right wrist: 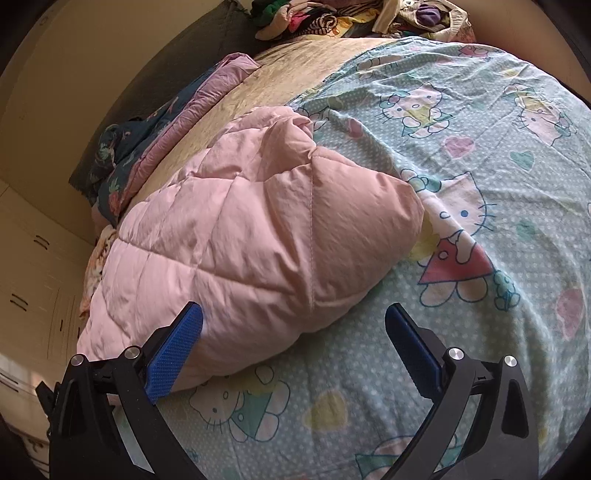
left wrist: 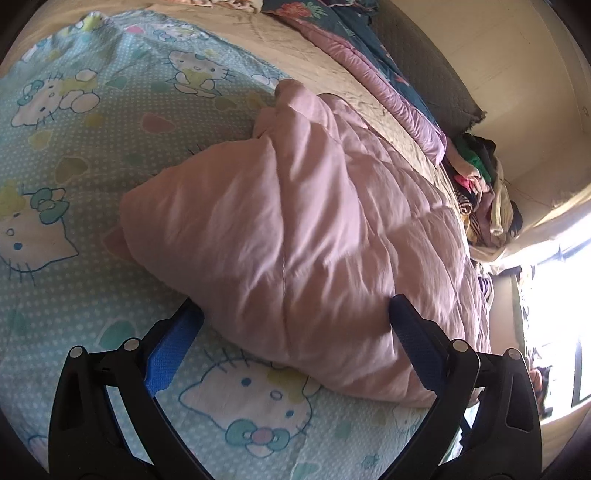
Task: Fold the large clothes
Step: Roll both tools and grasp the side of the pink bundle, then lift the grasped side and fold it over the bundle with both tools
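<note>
- Pale blue cartoon-cat bedsheet (right wrist: 480,184): spread under everything.
- Puffy pink quilted garment (left wrist: 295,236) (right wrist: 251,236): bundled on sheet, centre to 9 o'clock in right view.
- Left gripper (left wrist: 295,321): jaws released, straddling garment's near edge.
- Right gripper (right wrist: 293,325): jaws released, 6 o'clock.

The pink quilted garment (left wrist: 295,229) is bunched so its sleeves, front and collar cannot be told apart, and its underside is hidden against the cartoon-cat sheet (left wrist: 74,155). In the left wrist view its far edge drops out of sight. The clothes pile (right wrist: 351,16) is cut by the frame's top. The bright window (left wrist: 565,332) is washed out.
</note>
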`<state>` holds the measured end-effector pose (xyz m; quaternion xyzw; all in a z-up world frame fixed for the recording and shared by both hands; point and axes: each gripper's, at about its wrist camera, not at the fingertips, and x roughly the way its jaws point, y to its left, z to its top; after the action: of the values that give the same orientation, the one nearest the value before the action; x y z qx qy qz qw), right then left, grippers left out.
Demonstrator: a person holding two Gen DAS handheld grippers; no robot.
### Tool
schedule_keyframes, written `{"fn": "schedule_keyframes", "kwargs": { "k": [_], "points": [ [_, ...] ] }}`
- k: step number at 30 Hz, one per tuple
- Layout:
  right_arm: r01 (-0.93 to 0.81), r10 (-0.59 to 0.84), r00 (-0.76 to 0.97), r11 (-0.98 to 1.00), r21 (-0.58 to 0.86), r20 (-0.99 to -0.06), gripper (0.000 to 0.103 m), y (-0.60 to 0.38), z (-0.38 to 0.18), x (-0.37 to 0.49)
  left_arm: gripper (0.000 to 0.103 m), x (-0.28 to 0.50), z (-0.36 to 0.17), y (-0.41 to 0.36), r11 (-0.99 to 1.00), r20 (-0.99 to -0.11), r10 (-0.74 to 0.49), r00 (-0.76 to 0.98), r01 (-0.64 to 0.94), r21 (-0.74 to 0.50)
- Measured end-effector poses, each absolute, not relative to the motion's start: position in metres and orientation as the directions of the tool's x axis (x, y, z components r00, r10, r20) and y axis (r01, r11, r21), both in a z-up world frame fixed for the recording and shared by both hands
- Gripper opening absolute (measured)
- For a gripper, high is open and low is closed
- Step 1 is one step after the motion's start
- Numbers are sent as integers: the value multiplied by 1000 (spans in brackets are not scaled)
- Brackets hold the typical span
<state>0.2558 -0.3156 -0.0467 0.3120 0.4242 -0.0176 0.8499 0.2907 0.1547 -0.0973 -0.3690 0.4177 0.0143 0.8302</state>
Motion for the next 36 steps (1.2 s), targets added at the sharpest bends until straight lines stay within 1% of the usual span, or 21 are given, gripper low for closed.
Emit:
{"fn": "schedule_keyframes", "kwargs": {
  "k": [8, 13, 19, 28, 29, 30, 31, 32, 33, 34, 35, 36],
  "points": [
    [303, 248, 638, 790, 533, -729, 99, -316, -55, 280, 95, 308, -116, 161, 654, -684, -323, 654, -369, -661],
    [311, 282, 637, 757, 574, -718, 99, -321, -67, 290, 95, 316, -122, 161, 636, -668, -330, 667, -366, -679],
    [303, 332, 637, 722, 622, -696, 99, -325, -77, 302, 95, 326, -126, 161, 633, -659, -324, 679, -362, -685],
    [273, 366, 624, 725, 632, -690, 99, -323, -77, 318, 95, 320, -121, 157, 672, -656, -293, 695, -339, -659],
    [261, 371, 622, 732, 630, -690, 98, -322, -76, 319, 93, 319, -119, 156, 677, -655, -291, 697, -334, -656],
    [248, 377, 623, 736, 630, -686, 96, -322, -76, 320, 89, 319, -118, 156, 684, -654, -290, 699, -327, -652],
    [233, 384, 623, 740, 630, -681, 90, -321, -74, 321, 87, 318, -115, 155, 693, -652, -287, 702, -318, -647],
    [221, 386, 624, 748, 626, -680, 85, -320, -73, 322, 82, 319, -110, 152, 709, -652, -279, 704, -307, -635],
    [208, 386, 626, 755, 622, -678, 83, -319, -71, 321, 76, 319, -106, 150, 724, -653, -272, 707, -297, -623],
    [196, 387, 629, 760, 619, -674, 78, -317, -69, 321, 73, 319, -102, 146, 739, -655, -264, 708, -288, -609],
    [187, 384, 631, 768, 613, -674, 74, -316, -67, 321, 67, 318, -97, 143, 757, -657, -254, 710, -277, -592],
    [176, 378, 633, 780, 601, -675, 72, -314, -64, 320, 62, 318, -92, 140, 775, -659, -243, 711, -266, -573]
  ]
}}
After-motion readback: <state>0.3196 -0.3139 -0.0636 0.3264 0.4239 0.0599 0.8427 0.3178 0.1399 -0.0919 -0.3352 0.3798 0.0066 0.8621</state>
